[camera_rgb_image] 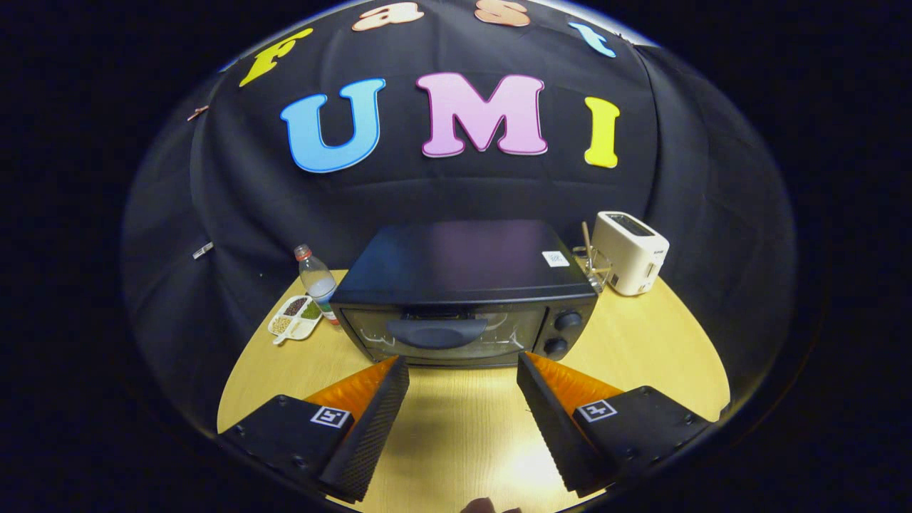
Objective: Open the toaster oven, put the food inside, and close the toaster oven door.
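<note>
Toaster oven [463,292] sits near the middle of the wooden table [641,356], straight ahead of us and just beyond our fingertips, with its door shut. We hold the gripper [463,370] spread wide and empty, both fingers apart above bare tabletop, nothing between them.

We judge the oven to be a stiff metal box, heavy enough to stay put under a gentle pull, though a sharp tug might drag it toward us across the smooth table. Its glass door [442,335] is presumably hinged along the bottom edge, so it should swing down and out. The place to take hold is the broad dark handle [436,332] across the upper part of the door: it looks rigid and curved, and we expect smooth plastic, so the pads should close squarely over its middle, not on an end where they could slip off. The glass itself is the fragile part; we would not press on it. Two knobs [561,333] stand to the right of the door and are best left alone.

As for food, we see a small divided dish [293,318] with grains or beans in its compartments, left of the oven and beside a plastic bottle [318,283]. If that is what goes in, it looks light and shallow, easy to spill if tilted. A white toaster [633,254] stands behind the oven on the right, well apart from our work.
</note>
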### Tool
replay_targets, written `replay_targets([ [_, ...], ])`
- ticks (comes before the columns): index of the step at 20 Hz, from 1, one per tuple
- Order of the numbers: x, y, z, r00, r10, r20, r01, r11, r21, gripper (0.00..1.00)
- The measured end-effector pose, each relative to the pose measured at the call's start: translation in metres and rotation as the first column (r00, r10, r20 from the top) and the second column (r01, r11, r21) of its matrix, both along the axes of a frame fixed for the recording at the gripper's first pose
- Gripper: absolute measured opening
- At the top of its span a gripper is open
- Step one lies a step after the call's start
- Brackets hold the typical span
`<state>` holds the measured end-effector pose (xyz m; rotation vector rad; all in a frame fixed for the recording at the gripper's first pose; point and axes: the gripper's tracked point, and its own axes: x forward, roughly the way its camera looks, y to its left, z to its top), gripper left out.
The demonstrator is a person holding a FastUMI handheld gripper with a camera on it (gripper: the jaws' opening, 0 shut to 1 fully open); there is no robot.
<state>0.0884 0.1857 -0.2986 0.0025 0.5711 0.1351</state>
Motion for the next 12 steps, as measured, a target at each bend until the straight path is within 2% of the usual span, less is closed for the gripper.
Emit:
replay_targets([
  [3,0.006,-0.017,0.046,0.992,0.005,0.125,0.000,0.999,-0.041,0.99],
  [6,0.006,-0.032,0.101,0.967,0.013,0.254,0.004,0.998,-0.064,0.99],
  [12,-0.019,-0.061,0.199,0.903,-0.022,0.429,0.026,1.000,-0.004,0.99],
])
